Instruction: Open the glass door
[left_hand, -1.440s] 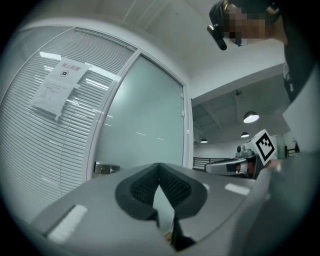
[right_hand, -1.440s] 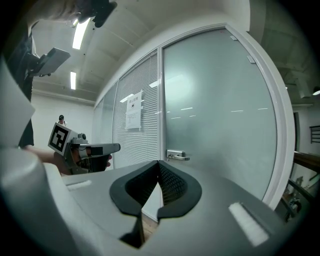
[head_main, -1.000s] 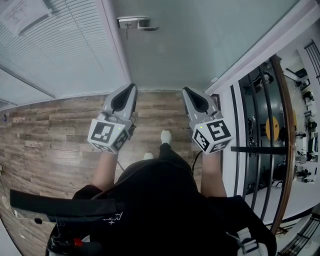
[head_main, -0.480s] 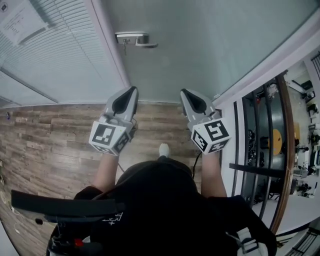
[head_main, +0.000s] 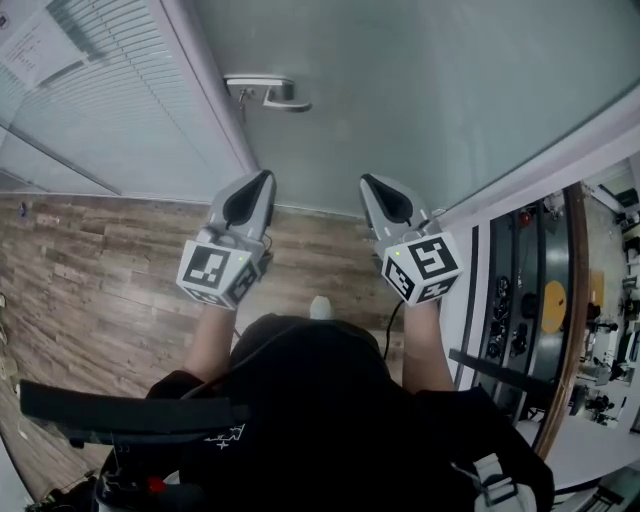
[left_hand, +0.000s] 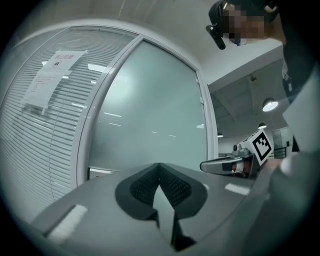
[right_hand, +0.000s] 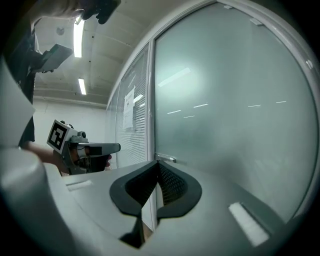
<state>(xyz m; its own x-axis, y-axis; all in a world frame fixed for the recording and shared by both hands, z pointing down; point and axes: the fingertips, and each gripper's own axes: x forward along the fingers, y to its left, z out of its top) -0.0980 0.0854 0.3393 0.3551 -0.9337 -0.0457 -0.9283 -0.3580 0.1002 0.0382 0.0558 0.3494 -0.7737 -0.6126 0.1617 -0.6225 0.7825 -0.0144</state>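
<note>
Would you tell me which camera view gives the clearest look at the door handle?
The head view: the door handle shows whole from above, lever and plate, on the frosted glass door. The right gripper view shows it only small and far off. The left gripper view barely shows it, if at all.

Paper notice (head_main: 30, 48) cut off at the upper-left corner, print too small; glass door (head_main: 430, 90) cropped at the top edge.

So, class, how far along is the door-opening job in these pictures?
Done: nothing yet; the glass door looks shut. In hand: the left gripper and right gripper, both shut and empty, point at it, short of the handle. Left: grasp the handle, press it and swing the door open.
</note>
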